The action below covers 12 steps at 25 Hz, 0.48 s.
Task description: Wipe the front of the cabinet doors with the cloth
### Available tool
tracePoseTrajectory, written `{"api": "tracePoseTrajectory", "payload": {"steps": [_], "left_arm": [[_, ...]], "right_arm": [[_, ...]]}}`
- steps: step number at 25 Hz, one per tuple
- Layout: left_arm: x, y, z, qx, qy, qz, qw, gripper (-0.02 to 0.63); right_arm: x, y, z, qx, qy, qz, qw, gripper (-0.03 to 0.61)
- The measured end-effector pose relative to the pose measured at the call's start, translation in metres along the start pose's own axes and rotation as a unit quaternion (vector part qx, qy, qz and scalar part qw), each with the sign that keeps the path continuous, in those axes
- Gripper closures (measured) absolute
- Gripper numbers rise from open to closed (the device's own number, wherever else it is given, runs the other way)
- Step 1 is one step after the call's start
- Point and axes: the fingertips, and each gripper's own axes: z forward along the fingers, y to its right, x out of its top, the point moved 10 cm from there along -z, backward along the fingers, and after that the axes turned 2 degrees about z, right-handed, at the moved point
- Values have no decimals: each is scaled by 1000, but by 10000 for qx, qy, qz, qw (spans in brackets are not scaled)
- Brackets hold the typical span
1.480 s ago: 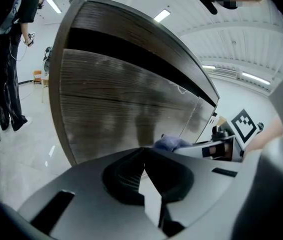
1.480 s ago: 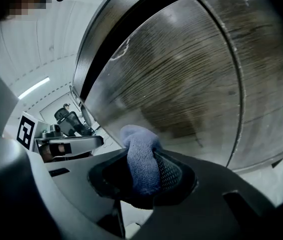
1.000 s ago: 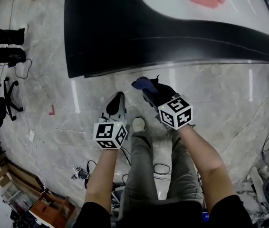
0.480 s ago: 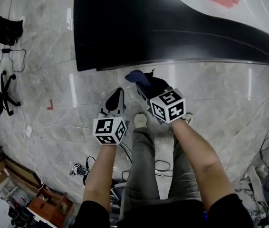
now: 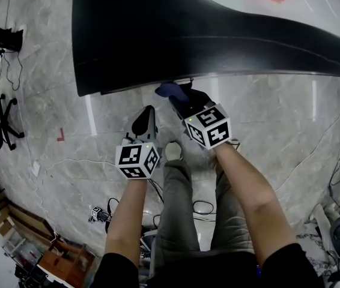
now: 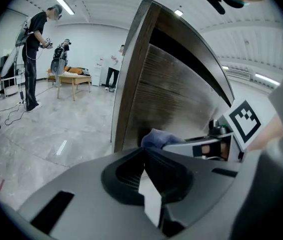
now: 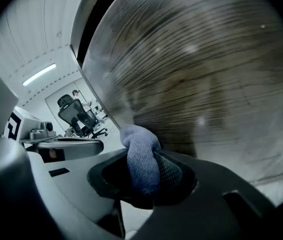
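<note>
Right now you are pinching the bunched blue knit cloth (image 7: 140, 154) in the right gripper's (image 7: 144, 179) fingers (image 7: 174, 171), its free end poking toward the dark wood-grain cabinet door (image 7: 196, 84) nearby, likely ready for wiping. The left gripper's (image 6: 144, 181) fingers are sitting pressed together, empty, held aside.

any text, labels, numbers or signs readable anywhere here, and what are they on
None: no words, numbers or brands can be read in any view.
Left black-and-white marker cube, on the left gripper: square code pattern, no letters.
Right black-and-white marker cube, on the right gripper: likewise.
Small red angle mark on the grey marble floor: a shape, not a character.
</note>
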Motion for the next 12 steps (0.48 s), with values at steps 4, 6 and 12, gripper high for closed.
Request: {"api": "tracePoseTrajectory", "payload": {"steps": [4, 6, 12], "left_arm": [[4, 15, 9, -115, -70, 124, 9998, 620], [5, 26, 15, -184, -96, 177, 9996, 620], [9, 60, 33, -414, -152, 337, 9985, 620]], "right_arm": [[-2, 23, -24, -207, 90, 145, 9996, 459], [-3, 35, -38, -303, 144, 188, 9993, 459], [-6, 70, -75, -557, 277, 304, 9976, 459]]}}
